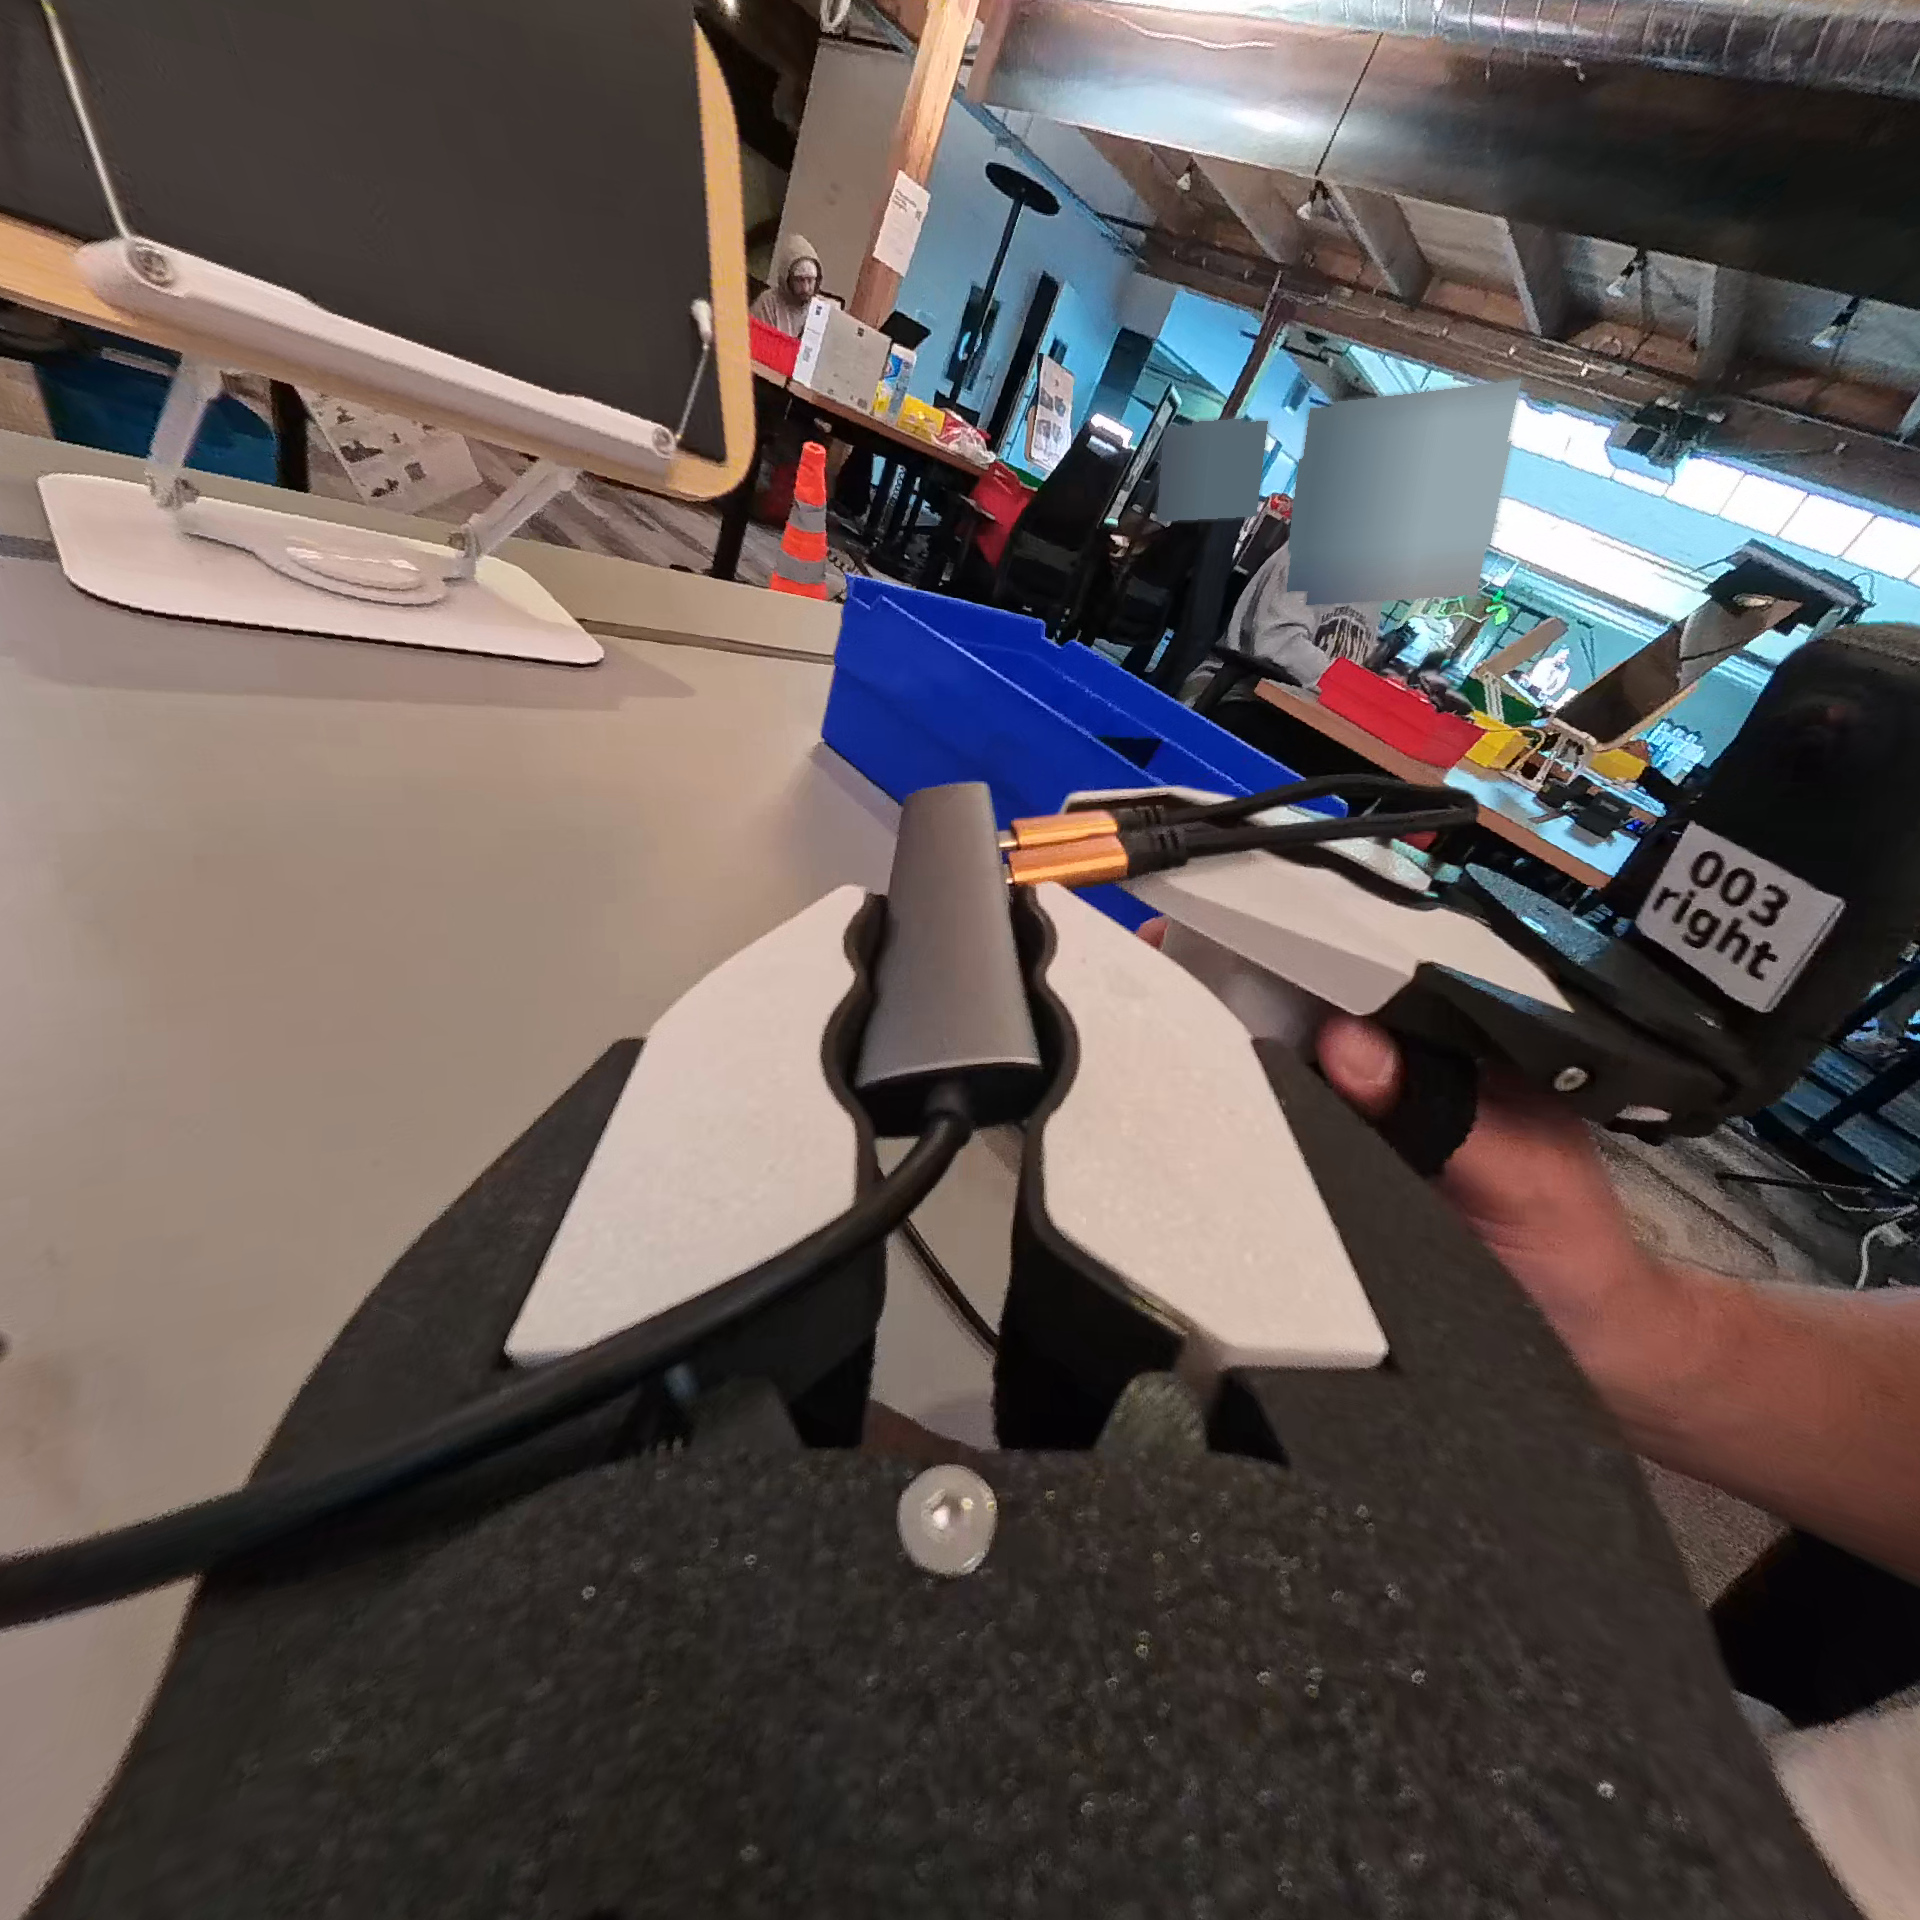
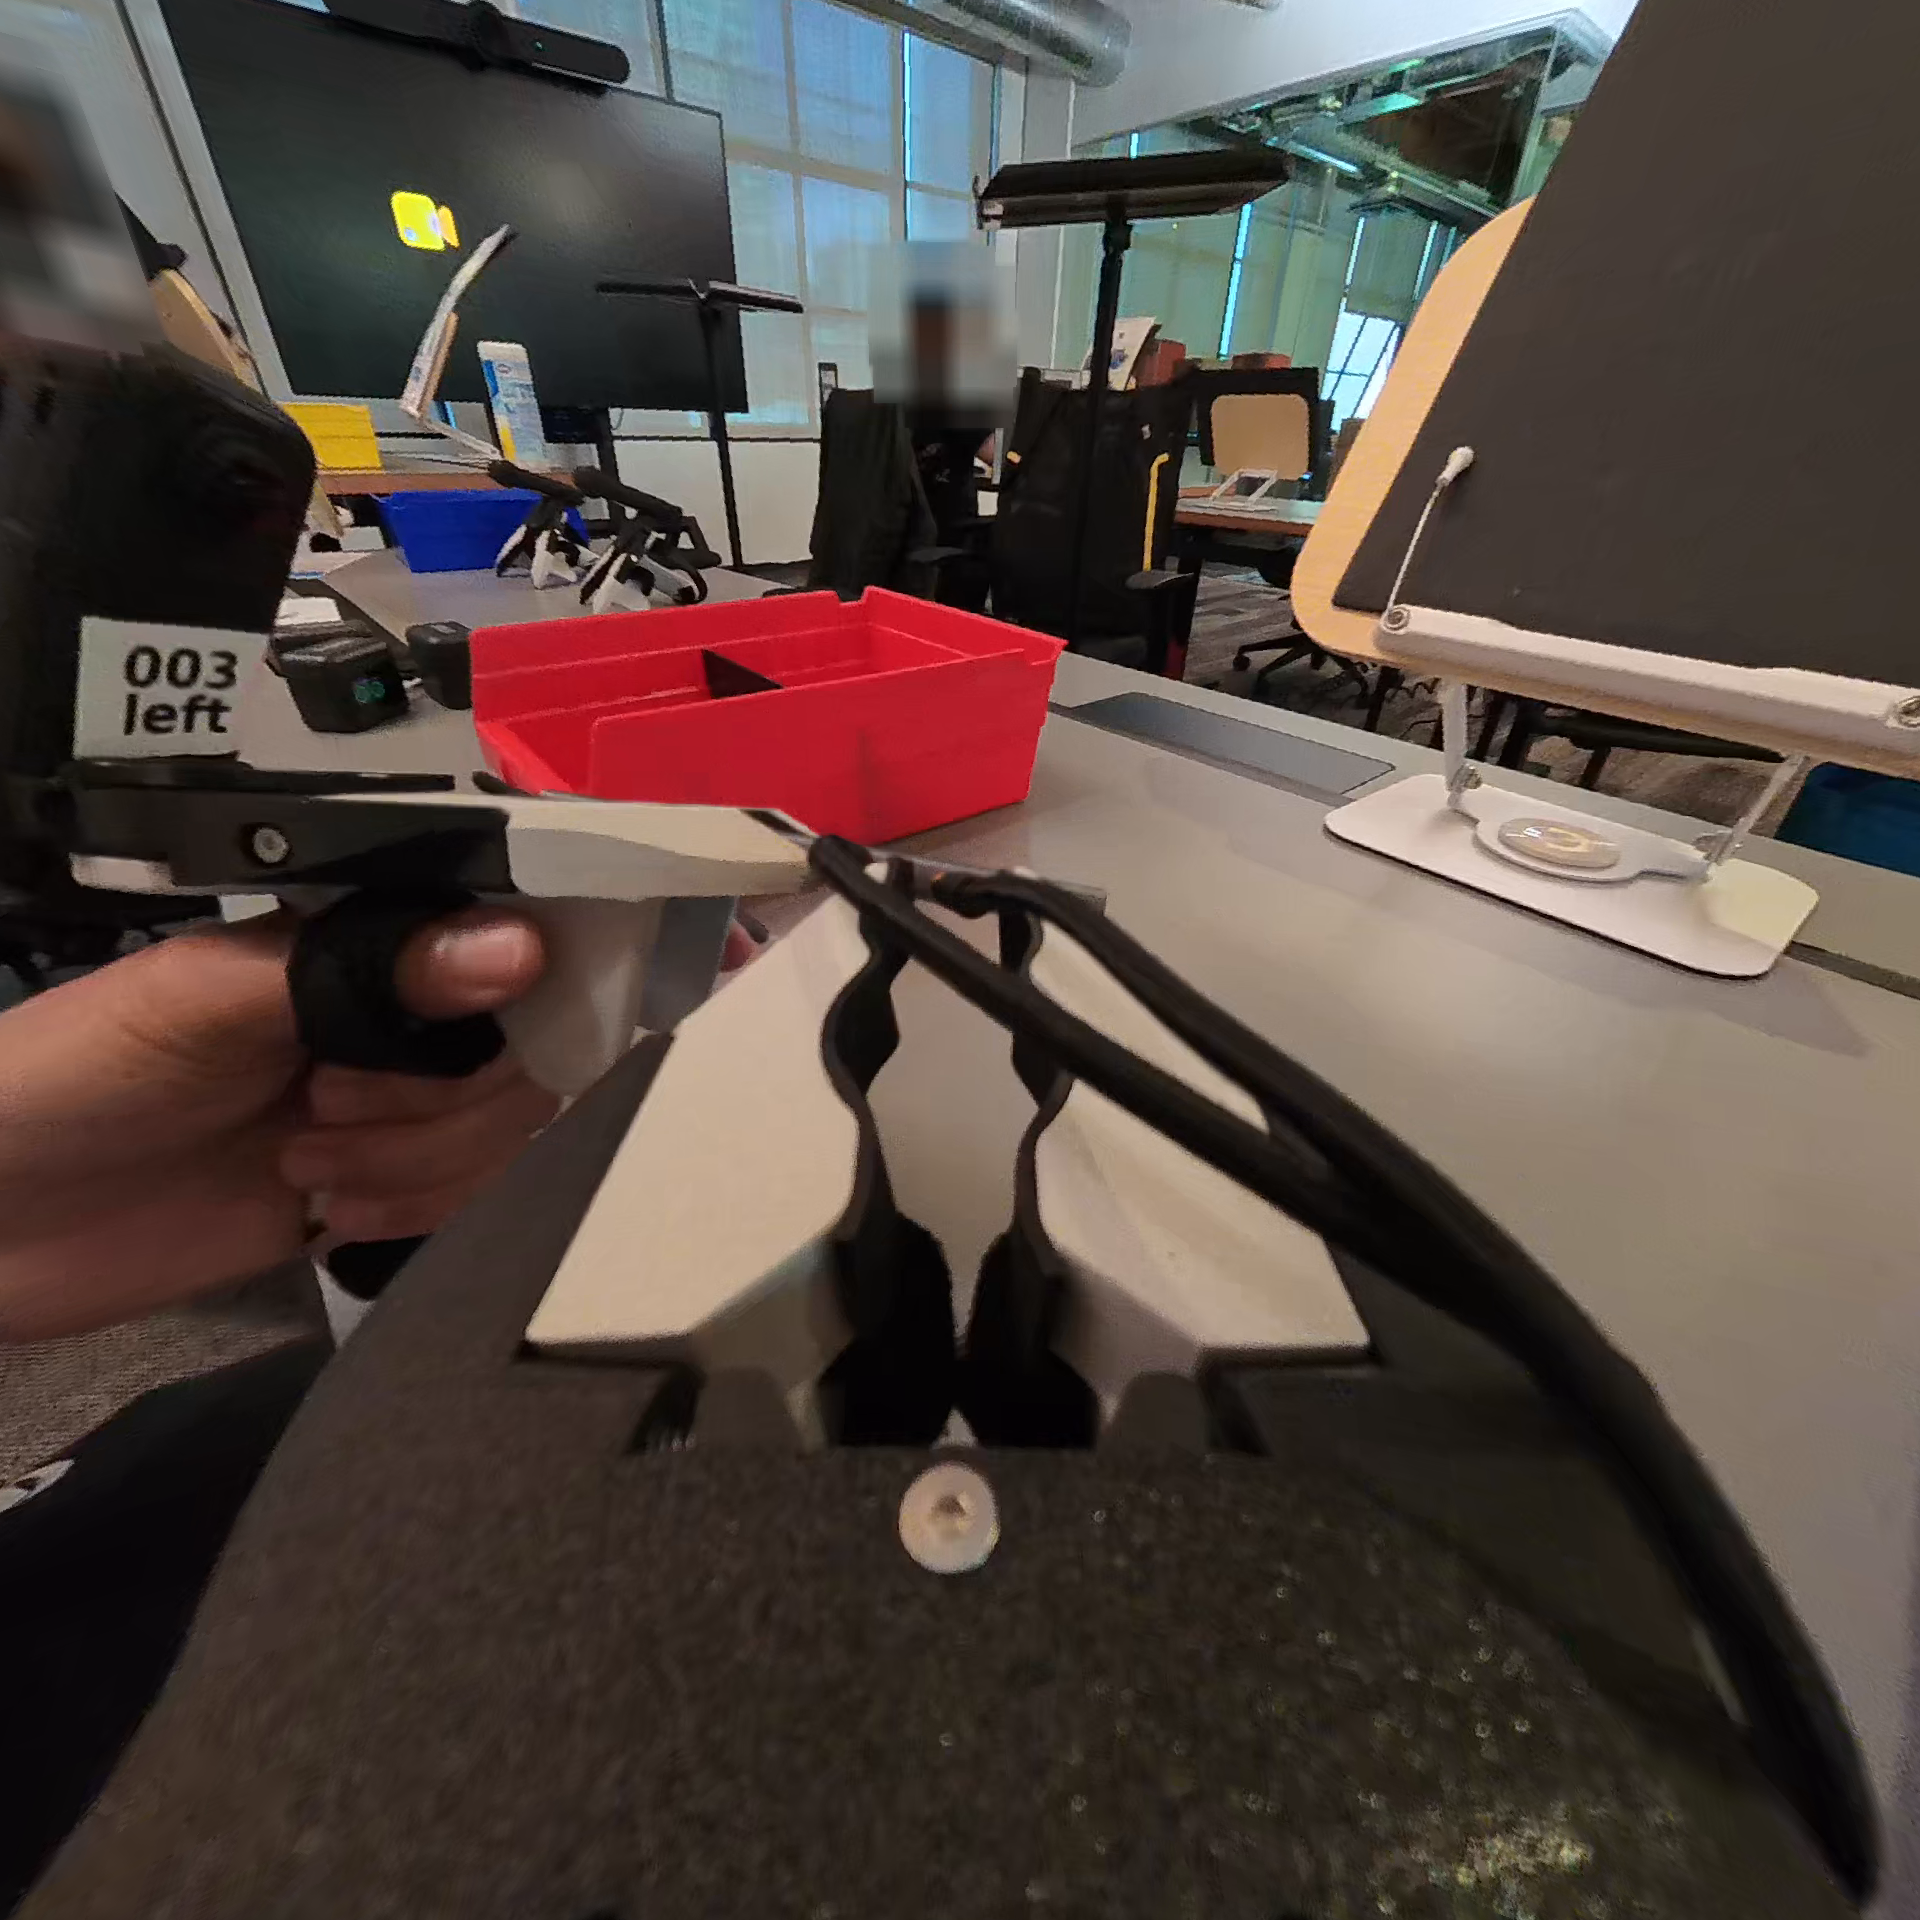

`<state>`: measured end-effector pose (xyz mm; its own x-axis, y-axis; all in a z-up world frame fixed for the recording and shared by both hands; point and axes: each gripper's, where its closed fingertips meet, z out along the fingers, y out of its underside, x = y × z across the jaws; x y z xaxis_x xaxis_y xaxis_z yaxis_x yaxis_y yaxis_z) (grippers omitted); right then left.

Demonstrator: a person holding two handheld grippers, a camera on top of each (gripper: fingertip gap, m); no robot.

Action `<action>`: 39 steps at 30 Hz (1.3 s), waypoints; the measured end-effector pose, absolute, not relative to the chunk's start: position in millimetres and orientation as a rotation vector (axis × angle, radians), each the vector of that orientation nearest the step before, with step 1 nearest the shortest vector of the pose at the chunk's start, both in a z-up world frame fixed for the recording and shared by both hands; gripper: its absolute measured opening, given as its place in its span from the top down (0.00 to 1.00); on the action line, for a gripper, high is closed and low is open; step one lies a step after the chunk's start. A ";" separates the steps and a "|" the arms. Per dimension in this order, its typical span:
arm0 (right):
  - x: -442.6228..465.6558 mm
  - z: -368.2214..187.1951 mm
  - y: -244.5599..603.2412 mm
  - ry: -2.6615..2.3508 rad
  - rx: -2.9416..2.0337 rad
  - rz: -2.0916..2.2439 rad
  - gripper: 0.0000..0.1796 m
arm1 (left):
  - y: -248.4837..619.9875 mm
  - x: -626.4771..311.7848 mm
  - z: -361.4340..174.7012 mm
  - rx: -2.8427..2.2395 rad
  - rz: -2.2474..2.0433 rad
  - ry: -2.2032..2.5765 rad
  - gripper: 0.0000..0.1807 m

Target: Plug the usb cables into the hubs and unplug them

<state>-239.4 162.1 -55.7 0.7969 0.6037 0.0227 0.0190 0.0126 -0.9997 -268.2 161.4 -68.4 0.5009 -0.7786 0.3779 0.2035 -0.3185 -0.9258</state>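
So the left gripper [image 1: 948, 997] is clamped on the grey USB hub [image 1: 951, 935], holding it up off the grey table [image 1: 364, 831] with its own black lead [image 1: 623, 1382] trailing back over the gripper body. Looks like 2 orange-collared USB plugs [image 1: 1070, 847] sit at the hub's right side, touching it; can't tell how deep they're seated. The right gripper [image 2: 951, 935] comes in from the right, pinching the black cables [image 2: 1143, 1060] near its tips. I'd keep the hub dead steady and move the plugs straight along the port axis, no twisting. Blue bin [image 1: 997, 717] right behind, red bin [image 2: 769, 717] and tablet stand [image 1: 312, 561] nearby, cable slack could snag.
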 end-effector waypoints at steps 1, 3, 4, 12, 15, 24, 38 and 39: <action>-238.6 -54.6 162.0 -0.527 -1.499 0.485 0.92 | 160.2 -266.6 -69.1 -1.603 -1.077 0.512 0.86; -237.6 -56.6 162.8 -0.533 -1.515 0.484 0.94 | 159.7 -265.7 -69.9 -1.606 -1.074 0.514 0.86; -237.5 -58.7 163.5 -0.535 -1.532 0.484 0.94 | 160.3 -265.9 -71.0 -1.612 -1.066 0.515 0.87; -235.9 -61.3 161.7 -0.531 -1.554 0.439 0.93 | 159.7 -265.2 -71.5 -1.603 -1.023 0.541 0.86; -236.8 -64.5 162.5 -0.536 -1.575 0.442 0.94 | 160.7 -265.9 -73.4 -1.610 -1.014 0.539 0.87; -238.6 -67.7 161.6 -0.524 -1.602 0.494 0.94 | 161.1 -266.6 -73.7 -1.593 -0.950 0.558 0.86; -241.2 -63.0 162.6 -0.548 -1.593 0.525 0.94 | 163.4 -268.0 -68.1 -1.563 -0.955 0.665 0.86; -241.2 -61.9 162.3 -0.569 -1.582 0.518 0.94 | 167.4 -272.1 -61.9 -1.540 -0.954 0.638 0.86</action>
<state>-241.2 162.3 -61.9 0.7728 0.6347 0.0035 0.0561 -0.0629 -0.9964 -272.1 167.4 -61.9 0.5202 -0.8244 0.2230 0.1089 -0.1950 -0.9747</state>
